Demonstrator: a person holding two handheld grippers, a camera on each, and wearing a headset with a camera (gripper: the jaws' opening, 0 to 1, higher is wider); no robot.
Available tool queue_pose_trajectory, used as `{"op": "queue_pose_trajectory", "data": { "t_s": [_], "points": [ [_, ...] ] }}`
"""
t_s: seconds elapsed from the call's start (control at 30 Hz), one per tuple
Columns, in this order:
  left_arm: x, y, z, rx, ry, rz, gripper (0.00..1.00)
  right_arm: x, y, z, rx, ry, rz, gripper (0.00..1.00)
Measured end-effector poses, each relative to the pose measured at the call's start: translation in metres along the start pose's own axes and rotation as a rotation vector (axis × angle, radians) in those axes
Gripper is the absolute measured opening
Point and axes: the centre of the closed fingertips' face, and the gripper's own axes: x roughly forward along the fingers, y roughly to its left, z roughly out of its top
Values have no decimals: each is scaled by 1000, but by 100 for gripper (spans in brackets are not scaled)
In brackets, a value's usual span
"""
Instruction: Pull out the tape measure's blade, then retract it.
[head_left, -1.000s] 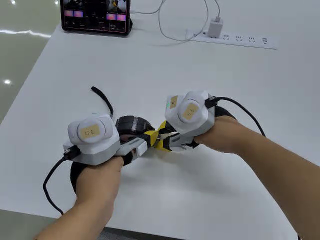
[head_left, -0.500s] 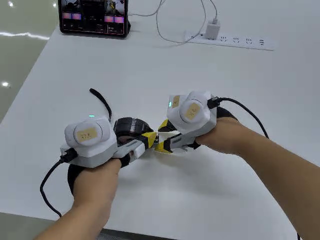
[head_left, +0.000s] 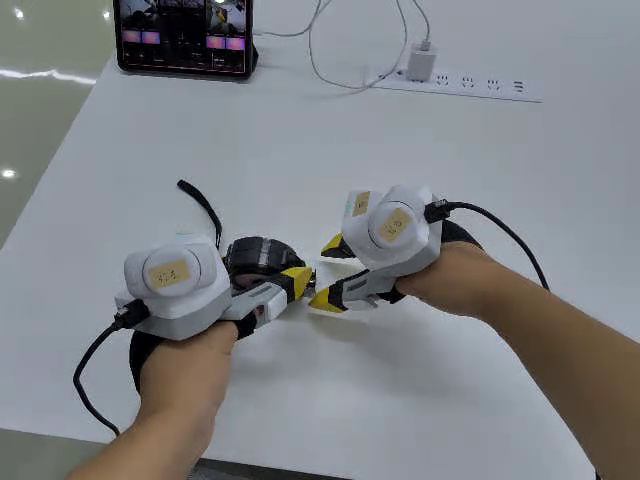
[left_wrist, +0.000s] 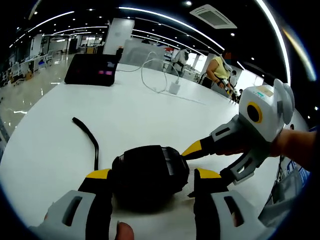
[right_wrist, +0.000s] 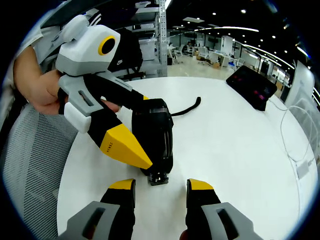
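left claw: we hold it closed on the black tape measure | right claw: open, at 3 o'clock of the tape measure, not touching | white surface below

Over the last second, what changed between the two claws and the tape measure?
The right claw drew back slightly to the person's right, away from the black round tape measure, jaws open and clear of its end hook. The left claw stayed clamped on the case; no blade is out.
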Motion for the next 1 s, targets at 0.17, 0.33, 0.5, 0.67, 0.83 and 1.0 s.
{"op": "queue_pose_trajectory", "data": {
  "t_s": [0.17,0.33,0.5,0.67,0.83,1.0],
  "points": [
    [-2,-2,1,15,0,-11,64,-5,-1,1,15,-14,-13,39],
    [-2,-2,2,21,-3,-30,64,-10,-2,-1,22,-26,-39,40],
    [-4,-3,4,27,-14,-54,66,-18,-3,0,36,-50,-62,44],
    [-9,-6,5,86,-9,-66,66,-24,-1,-2,49,-65,-80,49],
    [-13,-9,6,136,-8,-84,67,-30,2,-2,75,-94,-88,55],
    [-17,-9,6,165,-11,-95,69,-35,3,-5,92,-104,-102,60]
  ]
}}
